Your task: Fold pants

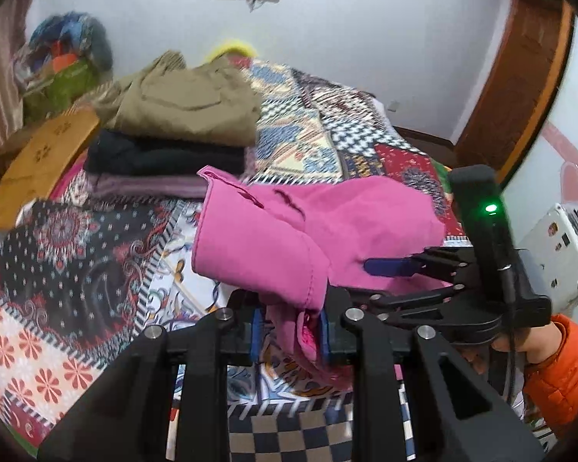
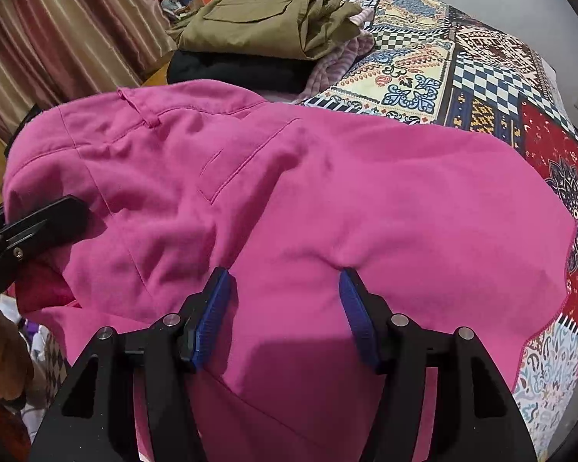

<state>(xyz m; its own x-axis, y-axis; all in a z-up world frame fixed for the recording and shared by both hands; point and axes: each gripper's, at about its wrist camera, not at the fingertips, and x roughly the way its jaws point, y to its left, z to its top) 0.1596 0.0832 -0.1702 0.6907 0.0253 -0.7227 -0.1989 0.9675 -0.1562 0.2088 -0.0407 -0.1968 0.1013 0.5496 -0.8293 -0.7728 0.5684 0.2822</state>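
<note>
Fingers first: the left gripper [image 1: 289, 331] has its blue pads clamped on a bunched-up edge of the bright pink cotton pants [image 1: 289, 231], with a wad of the fabric hanging down between them. Over on the right gripper [image 2: 285, 315], the blue ribbed pads stand apart and press down into the pink cloth, a hump of it rising between them, but honestly I can't tell if they're pinching it or just resting on it. From the left wrist view you can see that right gripper lying across the pants, held by a hand [image 1: 520, 346] in an orange puffy sleeve [image 1: 558, 377].

Pants themselves are spread in a rumpled heap on the patchwork-print bedspread [image 1: 77, 269], waistband and belt loop pointing toward the far side. Just behind them sits a stack of folded clothes: olive khaki trousers [image 1: 189, 104] on top of a black garment [image 1: 165, 154], with something striped purple [image 1: 150, 184] underneath. Striped curtains [image 2: 57, 38] hang at the left.
</note>
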